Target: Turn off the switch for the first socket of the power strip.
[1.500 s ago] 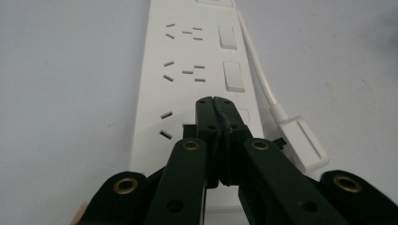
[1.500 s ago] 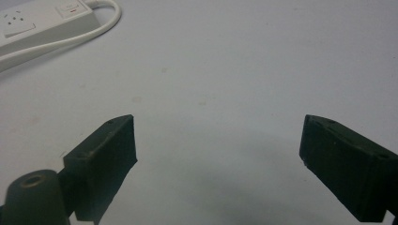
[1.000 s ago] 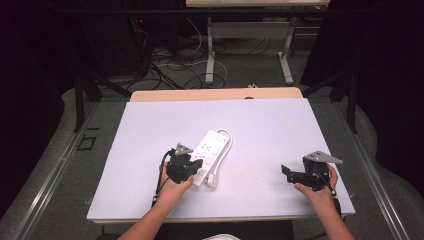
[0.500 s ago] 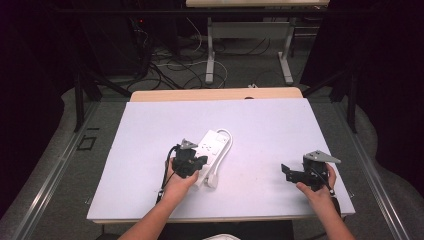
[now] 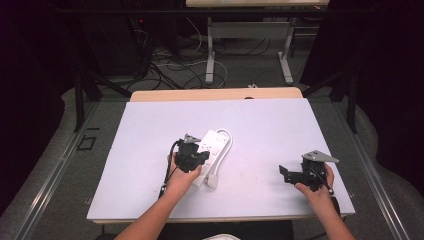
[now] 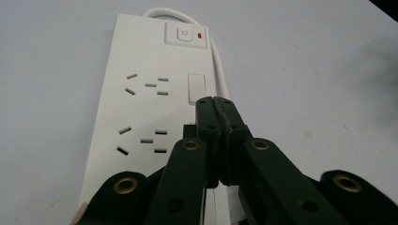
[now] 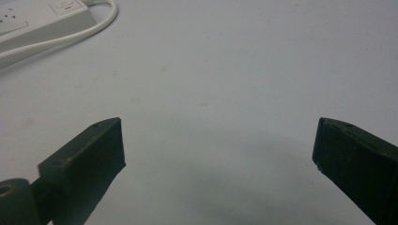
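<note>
Left hand-held gripper [image 6: 217, 105] moved forward, hiding power strip's [image 6: 141, 93] near end.

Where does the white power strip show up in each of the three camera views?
High view: power strip lies mid-table, just right of the left gripper.
Left gripper view: it spans the left and centre, running up from behind the shut jaws.
Right gripper view: one end sits in the top left corner.
Shared landmark: the red mark beside its switch, with the white cord looping from that end.

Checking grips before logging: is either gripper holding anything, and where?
Nothing held. Left gripper is shut and empty over the power strip; right gripper is open over bare table.
</note>
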A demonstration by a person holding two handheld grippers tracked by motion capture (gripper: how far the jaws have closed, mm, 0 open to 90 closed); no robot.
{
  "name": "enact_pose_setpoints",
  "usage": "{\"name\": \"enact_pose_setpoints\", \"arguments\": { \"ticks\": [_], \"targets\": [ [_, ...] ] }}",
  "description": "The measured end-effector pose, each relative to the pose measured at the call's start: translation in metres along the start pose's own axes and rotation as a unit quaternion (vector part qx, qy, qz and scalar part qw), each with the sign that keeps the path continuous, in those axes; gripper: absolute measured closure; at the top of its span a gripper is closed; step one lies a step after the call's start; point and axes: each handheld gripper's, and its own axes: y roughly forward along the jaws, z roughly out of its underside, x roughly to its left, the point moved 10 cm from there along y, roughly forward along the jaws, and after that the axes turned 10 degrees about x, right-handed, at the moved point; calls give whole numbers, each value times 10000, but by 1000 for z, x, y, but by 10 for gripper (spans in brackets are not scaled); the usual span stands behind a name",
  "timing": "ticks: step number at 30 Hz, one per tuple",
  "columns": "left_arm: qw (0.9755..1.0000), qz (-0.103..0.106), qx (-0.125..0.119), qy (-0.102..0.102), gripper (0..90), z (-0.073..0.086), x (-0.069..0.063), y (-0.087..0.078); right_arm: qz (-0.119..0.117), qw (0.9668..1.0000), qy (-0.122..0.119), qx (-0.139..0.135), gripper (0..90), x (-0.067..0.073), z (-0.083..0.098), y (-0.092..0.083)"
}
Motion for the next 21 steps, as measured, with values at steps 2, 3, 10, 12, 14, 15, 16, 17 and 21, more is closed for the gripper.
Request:
{"name": "enact_pose_setpoints", "arguments": {
  "ticks": [2,3,10,12,14,15,16,17,21],
  "targets": [
    [10000,-16,7,6,900,-3,0,0,8,10000,-17,-1,10,0,0,0],
    [10000,-7,26,0,900,-4,0,0,8,10000,-17,-1,8,0,0,0],
    [10000,-62,66,-36,900,-14,-1,1,-29,10000,-9,-5,0,1,0,1],
    [9999,-57,110,-45,900,-16,-1,3,-36,10000,1,4,0,2,0,1],
    [9998,-56,163,-73,900,-17,0,4,-43,10000,2,11,0,2,1,1],
    [9998,-57,193,-65,900,-18,0,5,-47,10000,8,17,0,2,1,1],
    [9997,-72,220,-77,900,-18,0,5,-52,10000,5,15,0,2,1,1],
    [9996,-52,240,-127,900,-19,0,7,-52,10000,5,15,0,2,1,1],
    [9992,-73,382,-103,900,-20,2,10,-59,10000,18,24,0,2,1,2]
  ]
}}
